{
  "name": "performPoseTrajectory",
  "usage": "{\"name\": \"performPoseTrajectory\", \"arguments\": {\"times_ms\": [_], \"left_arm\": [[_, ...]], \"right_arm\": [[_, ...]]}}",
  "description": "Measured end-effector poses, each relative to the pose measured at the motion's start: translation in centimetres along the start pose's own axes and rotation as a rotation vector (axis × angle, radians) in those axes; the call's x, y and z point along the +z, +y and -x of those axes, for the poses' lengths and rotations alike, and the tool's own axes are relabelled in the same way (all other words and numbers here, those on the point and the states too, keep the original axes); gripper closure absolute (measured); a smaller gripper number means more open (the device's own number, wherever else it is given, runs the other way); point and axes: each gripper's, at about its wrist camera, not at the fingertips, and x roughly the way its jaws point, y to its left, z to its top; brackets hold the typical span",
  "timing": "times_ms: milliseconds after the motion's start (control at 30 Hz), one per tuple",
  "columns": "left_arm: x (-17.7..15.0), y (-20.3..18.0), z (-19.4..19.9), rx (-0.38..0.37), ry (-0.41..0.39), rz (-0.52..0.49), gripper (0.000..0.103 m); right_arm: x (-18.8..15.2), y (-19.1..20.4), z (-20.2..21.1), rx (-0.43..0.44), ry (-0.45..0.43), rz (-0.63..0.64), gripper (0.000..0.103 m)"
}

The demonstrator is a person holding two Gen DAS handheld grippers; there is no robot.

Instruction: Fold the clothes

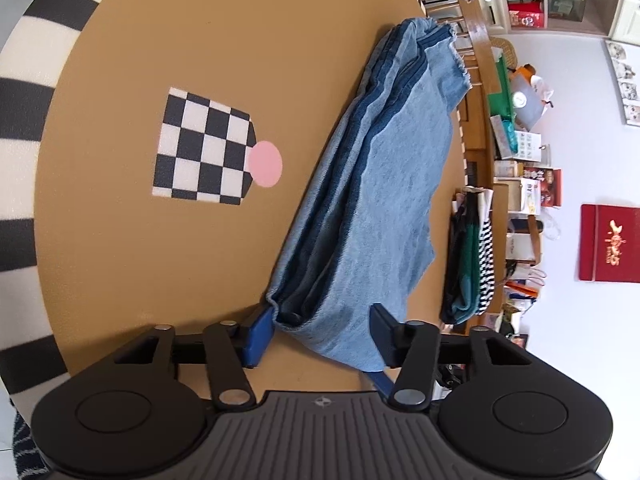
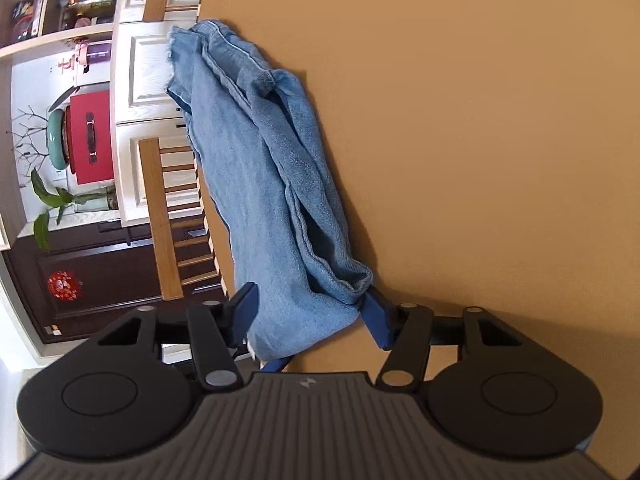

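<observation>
A pair of light blue jeans (image 1: 384, 168) is folded lengthwise into a thick strip with a frayed hem at its far end. It stretches away from me over the tan tabletop (image 1: 160, 260) toward the table's edge. My left gripper (image 1: 322, 332) is shut on the near end of the strip, with the blue fingers (image 1: 258, 334) pressed against both sides of the bundle. In the right wrist view the same jeans (image 2: 272, 168) run from the frayed far end to my right gripper (image 2: 310, 314), which is shut on a bunched end of the denim.
A black-and-white checkered patch (image 1: 204, 148) with a pink dot (image 1: 265, 164) marks the tabletop left of the jeans. A wide black-and-white striped border (image 1: 24, 120) rings the tan surface. Wooden chairs (image 2: 160, 216) stand just beyond the table's edge, with shelves, cabinets and bags behind them.
</observation>
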Motion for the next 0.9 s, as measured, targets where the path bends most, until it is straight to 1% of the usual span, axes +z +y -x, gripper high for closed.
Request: {"name": "performPoseTrajectory", "arguments": {"times_ms": [33,67,133,167,200,267,333,500,633,733,900], "left_arm": [[0.0,0.0,0.0,0.014,0.000,-0.005,0.062],[0.0,-0.1,0.0,0.027,0.001,-0.011,0.071],[0.0,-0.2,0.1,0.044,-0.001,-0.025,0.072],[-0.1,-0.4,0.1,0.057,-0.003,-0.043,0.076],[-0.2,-1.1,0.0,0.088,-0.009,-0.088,0.079],[-0.8,-2.8,-0.1,0.163,-0.026,-0.202,0.080],[-1.3,-4.2,-0.4,0.223,-0.040,-0.279,0.082],[-1.5,-5.2,-0.7,0.271,-0.034,-0.299,0.083],[-2.2,-6.6,-0.7,0.325,-0.044,-0.381,0.084],[-2.6,-7.0,-0.3,0.340,-0.050,-0.429,0.085],[-2.9,-7.3,0.2,0.344,-0.048,-0.453,0.087]], "right_arm": [[0.0,0.1,0.0,-0.032,-0.009,0.015,0.070],[0.1,0.2,0.0,-0.055,-0.015,0.030,0.076],[0.1,0.3,0.0,-0.068,-0.017,0.056,0.081],[0.0,0.5,0.1,-0.081,-0.020,0.076,0.082],[-0.1,0.8,0.0,-0.098,-0.023,0.103,0.083],[-0.4,1.8,-0.1,-0.138,-0.026,0.178,0.085],[-0.5,2.3,-0.2,-0.163,-0.025,0.216,0.086],[-0.5,2.6,0.0,-0.181,-0.012,0.240,0.087],[-1.1,4.1,-0.1,-0.231,-0.012,0.332,0.088],[-1.3,4.7,0.0,-0.250,-0.010,0.360,0.088],[-1.5,4.9,0.4,-0.256,-0.006,0.363,0.089]]}}
